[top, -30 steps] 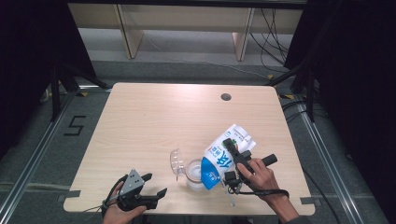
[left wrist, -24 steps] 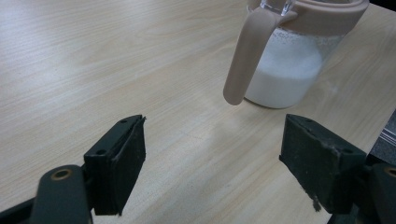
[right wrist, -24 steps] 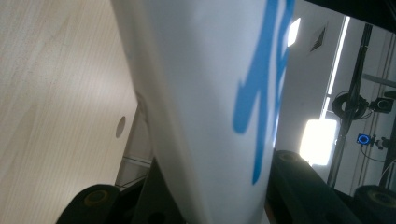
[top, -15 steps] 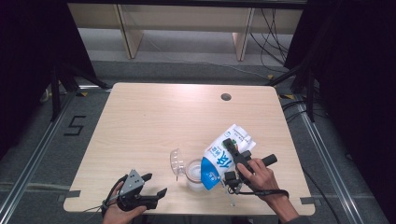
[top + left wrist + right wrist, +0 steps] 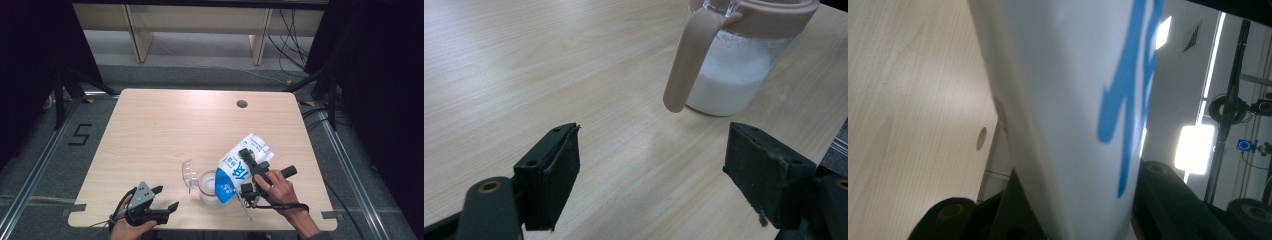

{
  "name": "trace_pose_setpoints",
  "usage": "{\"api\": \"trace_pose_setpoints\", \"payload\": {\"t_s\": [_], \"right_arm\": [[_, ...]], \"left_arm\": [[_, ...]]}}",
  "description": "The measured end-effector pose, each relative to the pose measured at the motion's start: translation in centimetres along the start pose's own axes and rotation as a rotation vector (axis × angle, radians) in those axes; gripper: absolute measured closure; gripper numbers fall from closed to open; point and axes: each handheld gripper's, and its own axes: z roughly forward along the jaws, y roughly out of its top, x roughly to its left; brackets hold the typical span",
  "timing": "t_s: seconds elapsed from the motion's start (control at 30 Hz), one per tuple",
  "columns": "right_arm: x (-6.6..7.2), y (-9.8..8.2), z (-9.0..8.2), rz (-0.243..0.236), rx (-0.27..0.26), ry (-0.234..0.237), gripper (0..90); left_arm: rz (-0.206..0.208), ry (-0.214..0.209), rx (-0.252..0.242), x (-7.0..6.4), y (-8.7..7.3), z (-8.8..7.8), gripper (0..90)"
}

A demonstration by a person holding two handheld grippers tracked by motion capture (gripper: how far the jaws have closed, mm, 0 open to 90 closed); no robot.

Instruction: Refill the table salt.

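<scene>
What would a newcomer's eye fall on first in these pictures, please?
First, the blue and white carton, tipped spout-down over the clear pitcher near the table's front edge, clamped in the right gripper. The left gripper view shows the pitcher partly filled with white liquid, its lid flipped open. At the front left corner, the left gripper rests with its jaws open and nothing between them.

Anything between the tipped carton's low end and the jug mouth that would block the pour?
Nothing visible does. The right gripper holds the milk carton tilted, its low end right over the jug, whose lid is flipped open to the left. The left gripper waits apart, open.
</scene>
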Motion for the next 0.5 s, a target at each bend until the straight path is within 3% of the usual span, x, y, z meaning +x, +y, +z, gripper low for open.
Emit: {"api": "trace_pose_setpoints", "payload": {"t_s": [0.17,0.23,0.27,0.3,0.33,0.37,0.43,0.5], "right_arm": [[-0.09,0.05,0.13,-0.014,-0.013,0.007,74.9],[0.16,0.02,0.07,0.016,-0.001,0.019,74.9],[-0.07,0.04,0.13,-0.007,-0.012,0.01,74.9],[0.16,0.01,0.08,0.032,0.0,0.022,74.8],[0.1,0.0,0.12,0.032,-0.004,0.027,74.8],[0.28,0.01,-0.05,0.07,0.025,0.052,74.9],[-0.1,-0.05,0.06,0.018,0.011,0.055,74.8],[0.1,-0.15,0.12,0.033,0.005,0.062,74.8]], "left_arm": [[0.01,0.002,0.007,0.09,0.01,-0.07,21.7],[0.0,0.0,0.0,0.0,0.0,-0.01,21.7],[-0.001,0.0,-0.001,0.0,0.0,-0.01,21.7],[-0.002,0.0,-0.001,0.01,0.0,-0.01,21.7],[-0.002,0.0,-0.001,0.01,0.0,-0.01,21.7],[-0.003,0.001,-0.001,0.01,0.0,-0.02,21.7],[0.005,0.003,0.004,0.08,0.01,-0.08,21.7],[-0.002,0.0,-0.001,0.02,-0.01,-0.03,21.7]]}}
